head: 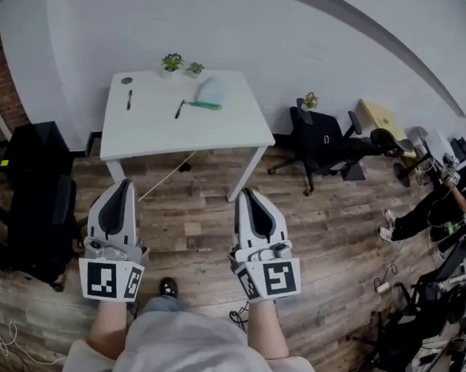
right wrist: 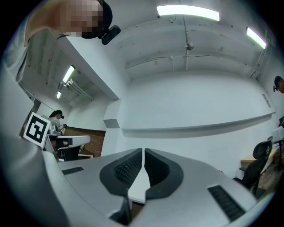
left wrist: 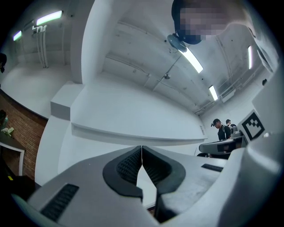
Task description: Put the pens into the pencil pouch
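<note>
A white table (head: 181, 133) stands ahead across the wooden floor. On it lie a black pen (head: 129, 99) at the left, a second black pen (head: 180, 109) in the middle, and a teal pen (head: 205, 105) beside a pale blue pouch (head: 212, 90). My left gripper (head: 123, 185) and right gripper (head: 248, 194) are held out side by side over the floor, well short of the table. Both are shut with nothing between the pads. The left gripper view shows its jaws (left wrist: 141, 148) closed against a white wall; the right gripper view shows the same (right wrist: 143, 153).
Two small potted plants (head: 181, 64) and a small round object (head: 126, 80) sit at the table's far edge. Black chairs (head: 39, 198) stand at the left, an office chair (head: 321, 144) right of the table. A person (head: 449, 198) sits at the far right. Cables lie on the floor.
</note>
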The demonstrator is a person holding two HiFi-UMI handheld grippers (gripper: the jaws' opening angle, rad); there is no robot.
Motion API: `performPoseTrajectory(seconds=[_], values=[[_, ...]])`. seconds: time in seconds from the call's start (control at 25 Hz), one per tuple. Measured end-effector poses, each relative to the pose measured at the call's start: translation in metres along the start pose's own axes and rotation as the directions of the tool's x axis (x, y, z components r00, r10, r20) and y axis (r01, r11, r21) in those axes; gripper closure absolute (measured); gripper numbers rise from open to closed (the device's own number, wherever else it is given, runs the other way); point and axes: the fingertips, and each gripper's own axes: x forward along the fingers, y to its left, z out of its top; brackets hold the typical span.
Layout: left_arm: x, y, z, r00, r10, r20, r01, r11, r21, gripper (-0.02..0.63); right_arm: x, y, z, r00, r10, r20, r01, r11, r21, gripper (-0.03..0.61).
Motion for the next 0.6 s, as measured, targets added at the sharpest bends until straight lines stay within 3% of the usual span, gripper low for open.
performPoseTrajectory(seconds=[0.32,0.6], values=[[0.071,0.056,-0.027,0.999,-0.032,-0.014,0.032,0.999,0.0,0.589,0.091,-0.004,-0.018,1.0,-0.014,-0.001,0.014,1.0,-0.006,0.541],[0.114,0.086,-0.057,0.997,-0.06,-0.038,0.059,0.998,-0.037,0.589,0.135,-0.013,-0.042,0.998,-0.046,-0.039,0.045,0.999,-0.005,0.541]])
